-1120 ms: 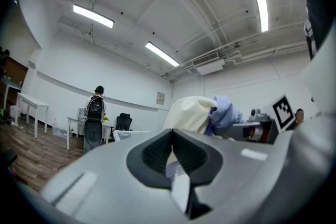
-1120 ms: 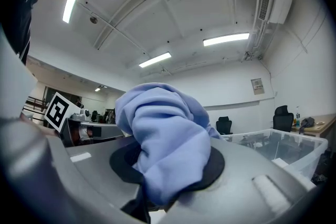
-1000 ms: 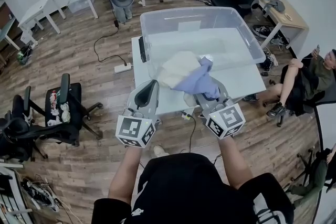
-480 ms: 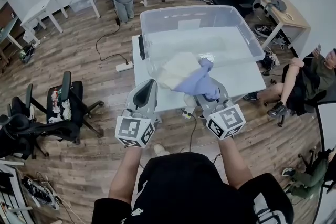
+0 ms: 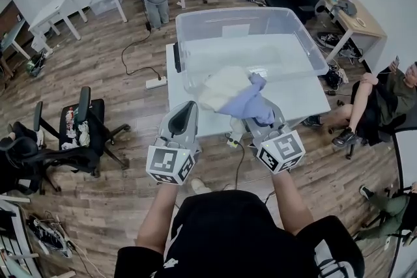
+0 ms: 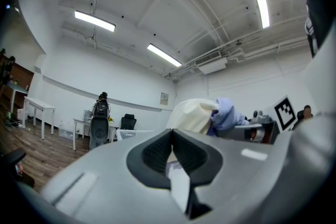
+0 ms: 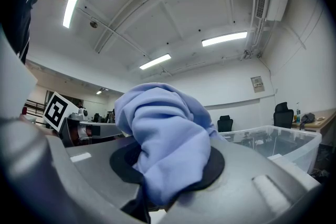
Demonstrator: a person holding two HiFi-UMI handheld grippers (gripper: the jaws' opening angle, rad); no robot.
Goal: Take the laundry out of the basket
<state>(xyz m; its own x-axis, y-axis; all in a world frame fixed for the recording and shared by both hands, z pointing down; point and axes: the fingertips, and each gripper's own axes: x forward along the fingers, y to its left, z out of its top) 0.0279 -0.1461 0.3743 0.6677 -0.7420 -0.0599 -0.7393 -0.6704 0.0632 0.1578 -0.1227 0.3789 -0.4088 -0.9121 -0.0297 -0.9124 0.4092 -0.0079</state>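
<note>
Moved: almost nothing. The left gripper (image 5: 187, 107) and the right gripper (image 5: 260, 122) stay where they were a moment ago. The blue cloth (image 5: 246, 101) stays pinched in the right one.
Table: the white table (image 5: 306, 101) lies below and ahead of both sets of fingers.
Tub: the big see-through tub (image 5: 195, 23) stands on the table, straight ahead of the fingers. Its near wall is just past the fingertips.
Cream cloth: the cream cloth (image 5: 220, 83) sits ahead of the left fingers and a bit to their right, at the near wall of the tub. It touches the blue cloth. I cannot tell if it leans on the tub wall.
Blue cloth: it bunches up right on the right fingertips and spills over them. Its far end reaches out ahead of those fingers, over the near wall of the tub.
Right gripper: its fingers squeeze the blue cloth. They are open only a little, and the cloth fills the gap.
Left gripper: its fingertips meet, and no cloth shows at the tips. A pale strip shows lower down between the black pads. I cannot tell what it is.
</note>
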